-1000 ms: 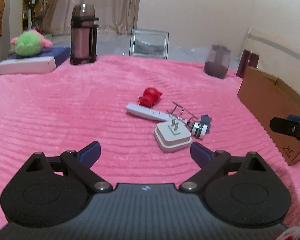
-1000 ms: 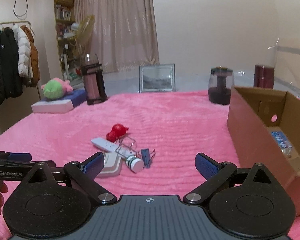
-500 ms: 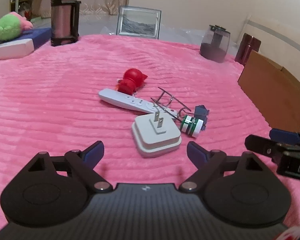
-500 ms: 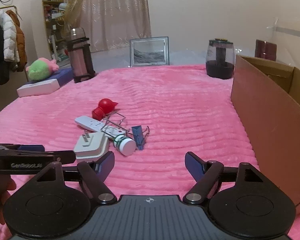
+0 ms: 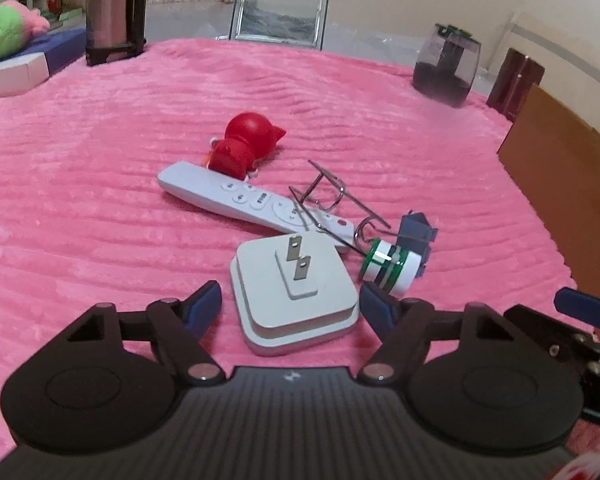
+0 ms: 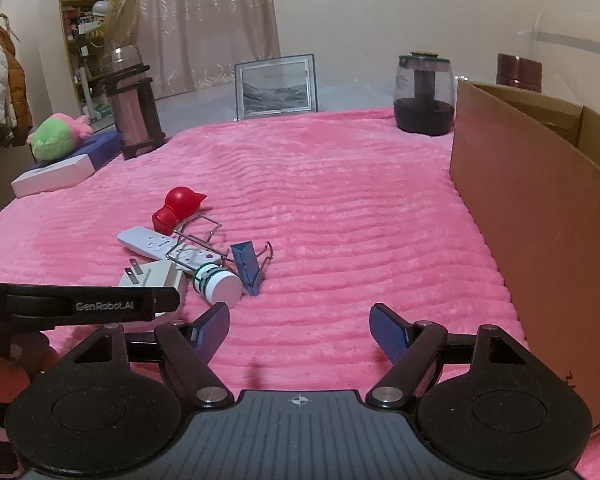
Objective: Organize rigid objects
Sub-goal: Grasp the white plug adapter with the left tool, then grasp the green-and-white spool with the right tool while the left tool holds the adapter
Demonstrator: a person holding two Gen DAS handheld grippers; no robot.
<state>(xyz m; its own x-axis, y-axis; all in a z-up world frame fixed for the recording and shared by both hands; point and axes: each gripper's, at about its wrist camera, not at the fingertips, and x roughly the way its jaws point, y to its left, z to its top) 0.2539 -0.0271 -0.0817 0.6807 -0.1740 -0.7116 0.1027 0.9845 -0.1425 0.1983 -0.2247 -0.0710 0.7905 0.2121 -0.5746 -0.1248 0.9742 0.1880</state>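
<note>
White plug adapter [image 5: 294, 294] lying prongs-up on the pink blanket [image 5: 100, 152], right between the blue pads of the left tongs [image 5: 291, 300]; narrow gaps of blanket visible on both sides of it, so not yet pinched. Left tongs about half spread and closing around it, nothing clenched. Just beyond the adapter: white remote [image 5: 252, 202], with the red figurine [image 5: 248, 146] touching its far edge, a wire clip frame [image 5: 332, 200] lying over the remote's right end, and a green-and-white spool [image 5: 388, 266] just right of the adapter, against a blue binder clip [image 5: 416, 232].

Right wrist view: same heap off to the near left, adapter [image 6: 152, 278] partly hidden behind the black finger of the left tongs [image 6: 84, 304]. Binder clip [image 6: 246, 266] shown whole here, standing on its jaw edge, handles out. Also seen only from this side: open top of the cardboard box [image 6: 532, 216] at far right, and shelves and hanging coats at far left.

Right tongs [image 6: 298, 326] hovering over bare blanket, well right of the heap, moderately spread, gripping nothing, touching nothing.

Along the far edge in both views: flask [image 6: 132, 116], picture frame [image 6: 276, 88], dark glass jar [image 6: 424, 96].
</note>
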